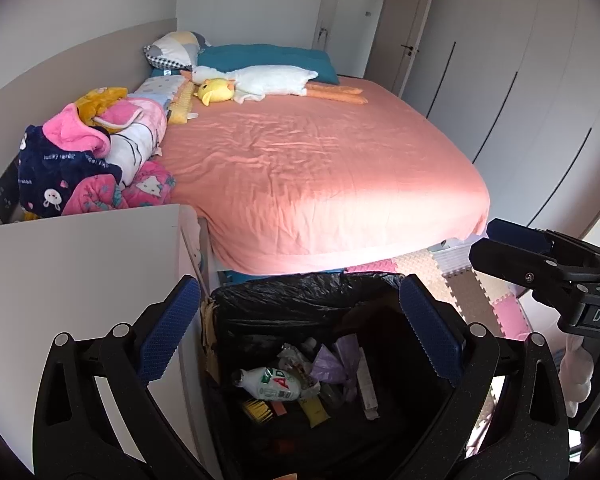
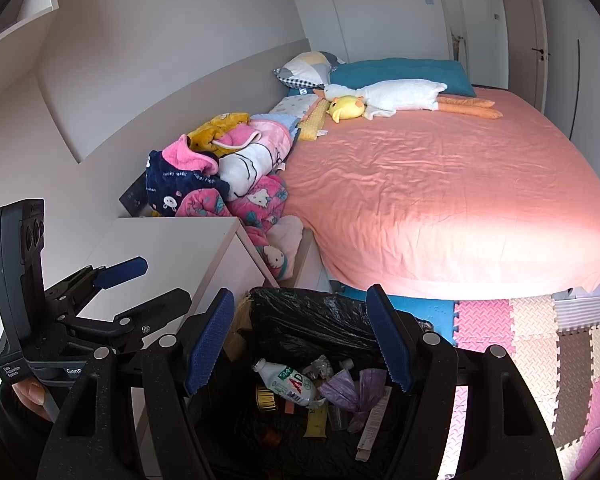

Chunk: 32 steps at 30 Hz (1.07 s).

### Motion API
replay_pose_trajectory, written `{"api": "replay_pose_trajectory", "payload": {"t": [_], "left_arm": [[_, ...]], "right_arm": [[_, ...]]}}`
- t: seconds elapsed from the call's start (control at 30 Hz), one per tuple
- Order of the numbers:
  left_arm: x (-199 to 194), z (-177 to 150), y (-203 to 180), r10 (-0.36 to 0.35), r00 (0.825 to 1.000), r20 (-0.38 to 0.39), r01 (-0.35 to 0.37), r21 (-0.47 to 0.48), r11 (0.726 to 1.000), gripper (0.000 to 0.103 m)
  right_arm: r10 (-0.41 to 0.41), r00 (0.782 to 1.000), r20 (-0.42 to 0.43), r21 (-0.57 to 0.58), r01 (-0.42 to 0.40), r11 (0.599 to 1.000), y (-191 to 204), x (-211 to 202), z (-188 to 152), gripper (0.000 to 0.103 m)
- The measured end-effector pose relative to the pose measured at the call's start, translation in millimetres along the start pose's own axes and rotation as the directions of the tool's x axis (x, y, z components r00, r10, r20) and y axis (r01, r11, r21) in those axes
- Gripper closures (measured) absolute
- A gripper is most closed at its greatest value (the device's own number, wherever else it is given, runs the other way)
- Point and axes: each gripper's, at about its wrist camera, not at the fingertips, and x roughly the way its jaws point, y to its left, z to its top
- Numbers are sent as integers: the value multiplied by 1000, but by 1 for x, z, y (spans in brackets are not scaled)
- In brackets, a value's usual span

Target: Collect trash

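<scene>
A trash bin lined with a black bag (image 1: 284, 300) (image 2: 308, 320) stands on the floor at the foot of the bed. Inside lie a white AD bottle (image 1: 276, 386) (image 2: 290, 384), purple wrappers (image 1: 336, 364) (image 2: 352, 390), yellow packets and other scraps. My left gripper (image 1: 300, 332) is open and empty, hovering over the bin with a finger on each side. My right gripper (image 2: 300, 344) is also open and empty above the bin. The right gripper shows at the right edge of the left wrist view (image 1: 540, 256); the left gripper shows at the left of the right wrist view (image 2: 112, 280).
A white bedside cabinet (image 1: 80, 264) (image 2: 180, 248) stands left of the bin. The bed with a pink sheet (image 1: 320, 160) (image 2: 440, 184) carries a clothes pile (image 1: 92, 160) (image 2: 220, 176), plush toys and pillows. Foam puzzle mats (image 2: 540, 344) cover the floor to the right. Wardrobe doors (image 1: 520, 80) stand beyond.
</scene>
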Motion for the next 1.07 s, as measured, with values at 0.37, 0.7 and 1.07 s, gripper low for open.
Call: {"api": "replay_pose_trajectory", "payload": {"t": [0.37,0.7,1.07], "left_arm": [[3,2,-4,-13,1000,-3,13,14,1000,7],[4,6,-7,36,999,24,-36,23,999,7],[6,4,-12,69,998,6,-69,45,997,7]], "right_arm": [[-3,1000,-4,0,3,1000,-1,4,0,34],[-3,1000,-6,2,3,1000,-3,5,0,34],[-1,1000,-7,7,1,1000,-10,6,-2,34]]}}
